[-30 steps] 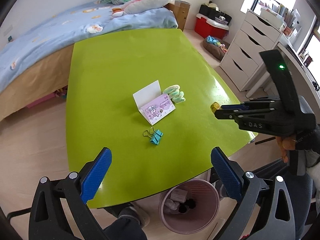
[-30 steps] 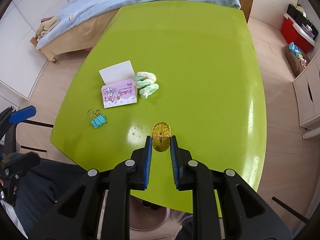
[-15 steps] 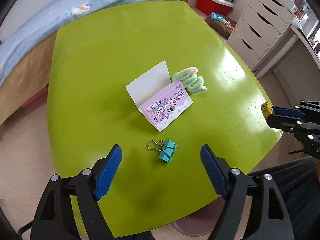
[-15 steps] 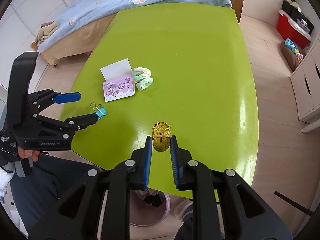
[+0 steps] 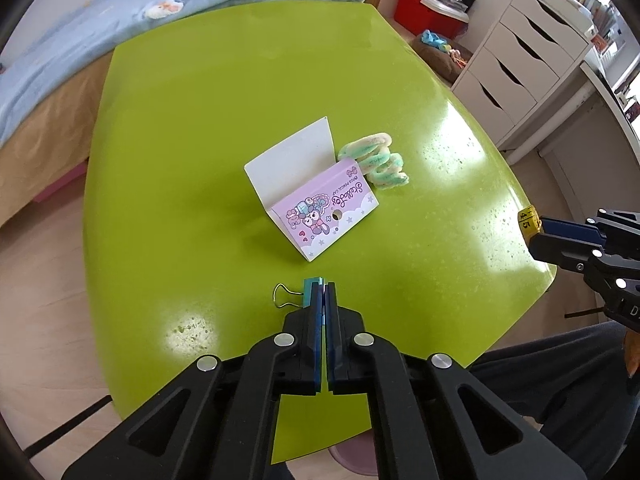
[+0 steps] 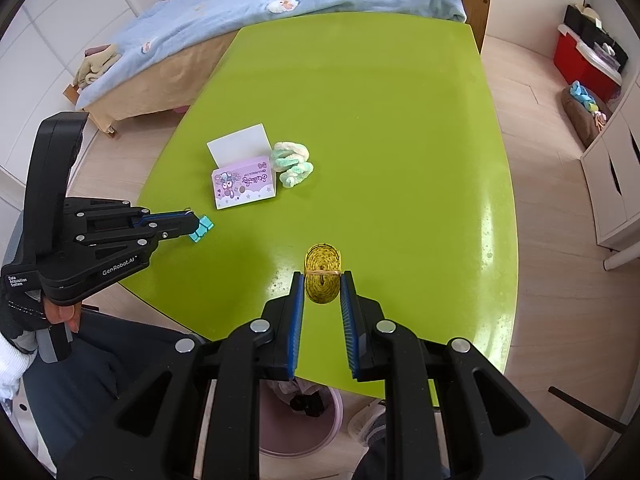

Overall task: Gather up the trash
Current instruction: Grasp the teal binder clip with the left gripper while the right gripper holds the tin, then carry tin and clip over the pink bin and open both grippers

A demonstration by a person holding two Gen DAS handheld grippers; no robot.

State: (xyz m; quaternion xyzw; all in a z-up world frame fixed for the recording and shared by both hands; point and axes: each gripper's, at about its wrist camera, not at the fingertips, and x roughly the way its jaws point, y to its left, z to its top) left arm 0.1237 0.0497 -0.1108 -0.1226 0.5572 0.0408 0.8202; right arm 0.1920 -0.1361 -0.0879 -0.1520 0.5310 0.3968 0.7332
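Left gripper (image 5: 324,286) clamped on teal binder clip (image 5: 311,285) — right gripper (image 6: 322,286) pinching coiled yellow tape measure (image 6: 322,276).

Left wrist view: rides the left tool (image 5: 323,286), steeply tilted down over the near edge of the green surface (image 5: 200,120), close in, facing the bed (image 5: 120,8). Right wrist view: on the right tool (image 6: 322,280), same steep tilt, slightly farther back. Both share the pink card (image 5: 328,212) (image 6: 244,184), each catching the other tool at frame edge.
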